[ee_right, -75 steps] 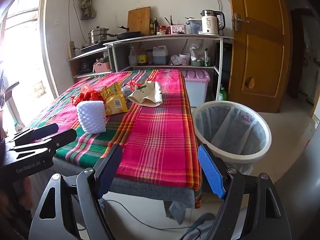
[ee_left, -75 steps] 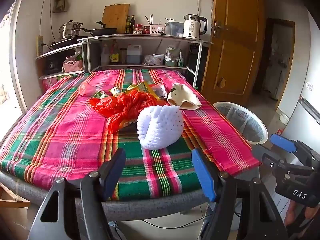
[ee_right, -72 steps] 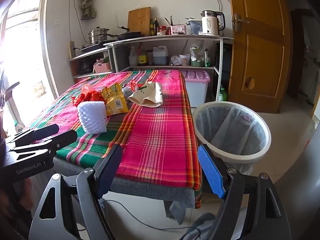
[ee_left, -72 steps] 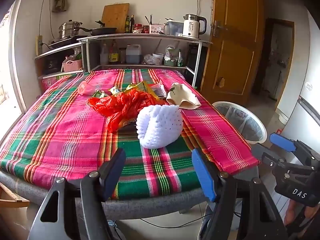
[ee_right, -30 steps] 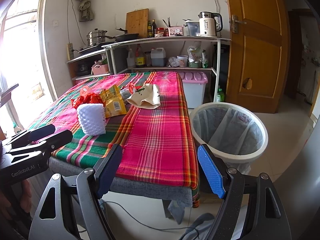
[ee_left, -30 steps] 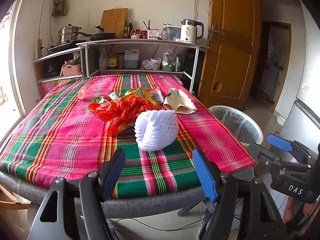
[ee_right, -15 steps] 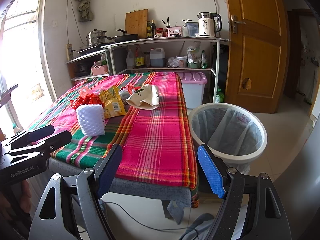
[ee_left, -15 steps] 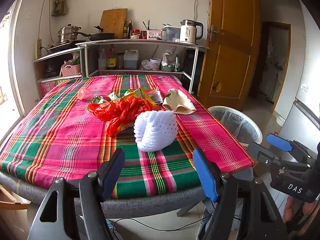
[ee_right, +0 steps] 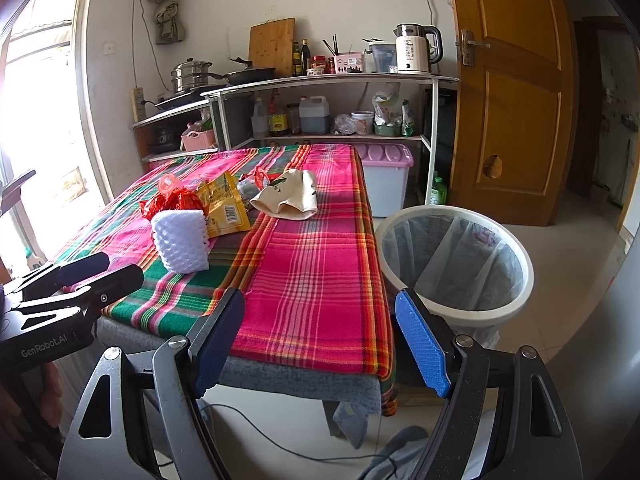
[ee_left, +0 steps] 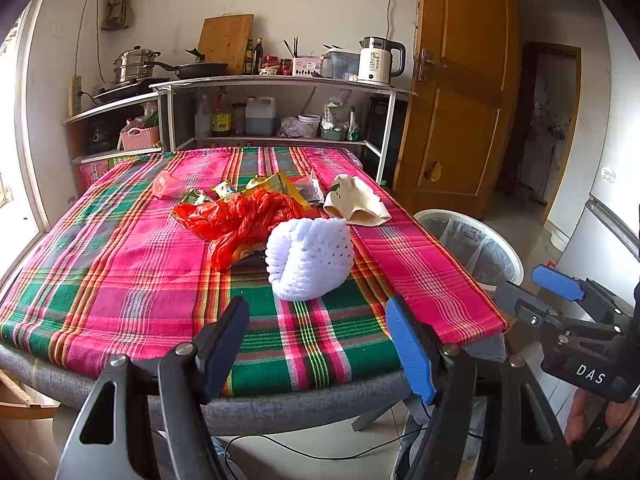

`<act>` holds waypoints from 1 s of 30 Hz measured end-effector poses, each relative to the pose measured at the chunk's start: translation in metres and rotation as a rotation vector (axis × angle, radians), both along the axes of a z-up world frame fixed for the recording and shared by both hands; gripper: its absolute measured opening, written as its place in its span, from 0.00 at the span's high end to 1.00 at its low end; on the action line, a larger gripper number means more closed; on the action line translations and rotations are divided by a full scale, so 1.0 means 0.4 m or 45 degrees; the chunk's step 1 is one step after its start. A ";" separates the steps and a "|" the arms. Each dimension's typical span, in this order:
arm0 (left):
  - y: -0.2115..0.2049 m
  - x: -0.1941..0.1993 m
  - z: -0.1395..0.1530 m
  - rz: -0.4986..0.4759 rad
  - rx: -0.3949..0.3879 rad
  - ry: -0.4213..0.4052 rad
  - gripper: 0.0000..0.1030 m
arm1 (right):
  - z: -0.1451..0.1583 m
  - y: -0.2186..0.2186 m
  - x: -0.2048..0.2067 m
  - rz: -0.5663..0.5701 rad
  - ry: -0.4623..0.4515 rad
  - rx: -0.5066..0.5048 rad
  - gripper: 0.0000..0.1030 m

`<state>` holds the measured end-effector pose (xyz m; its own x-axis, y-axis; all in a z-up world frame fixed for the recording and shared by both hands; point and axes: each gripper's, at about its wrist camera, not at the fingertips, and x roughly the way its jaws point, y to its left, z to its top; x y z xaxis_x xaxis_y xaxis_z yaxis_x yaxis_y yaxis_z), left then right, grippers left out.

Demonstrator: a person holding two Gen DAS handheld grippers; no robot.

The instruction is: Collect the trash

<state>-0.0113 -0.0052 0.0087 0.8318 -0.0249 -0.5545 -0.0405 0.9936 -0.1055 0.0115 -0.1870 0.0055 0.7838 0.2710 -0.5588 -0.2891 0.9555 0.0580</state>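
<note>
We have both tools held back off the near edge of the table (ee_left: 280, 412), and nothing has been picked up yet. The left gripper (ee_left: 316, 344) stands with its jaws wide and empty, and the white foam net (ee_left: 310, 258) lies straight ahead of that gap, a little way in from the near edge and closest of all the litter. Its long axis runs roughly across the line of the fingers, so we judge a straight reach forward would put one finger on each side of it. Behind it, towards the middle of the cloth, sit the red plastic bag (ee_left: 240, 220), the yellow wrapper (ee_right: 224, 208) and the cream cloth piece (ee_right: 290, 196). The right gripper (ee_right: 320, 340) is also spread wide and holds nothing; it hangs off the table's near right corner, nearer the waste bin (ee_right: 516, 300) on the floor just beside the right edge. The left one is the better placed for the net.
</note>
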 end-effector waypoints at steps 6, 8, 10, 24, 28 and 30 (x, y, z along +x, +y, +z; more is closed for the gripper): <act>0.005 0.001 -0.003 -0.005 -0.012 0.003 0.29 | 0.000 0.000 0.000 0.000 -0.001 0.000 0.24; 0.005 0.001 -0.003 -0.005 -0.013 0.001 0.29 | 0.000 0.000 0.000 0.000 -0.001 0.000 0.24; 0.005 0.000 -0.005 -0.009 -0.014 0.000 0.29 | -0.001 0.000 0.001 0.001 0.000 0.000 0.24; 0.021 0.034 -0.023 0.005 -0.027 0.029 0.29 | -0.010 0.003 0.019 0.008 0.010 0.003 0.24; 0.032 0.068 -0.033 0.023 -0.027 0.046 0.29 | -0.012 0.007 0.034 0.013 0.017 0.002 0.24; 0.035 0.089 -0.037 0.021 -0.031 0.052 0.29 | -0.012 0.011 0.040 0.019 0.017 -0.003 0.24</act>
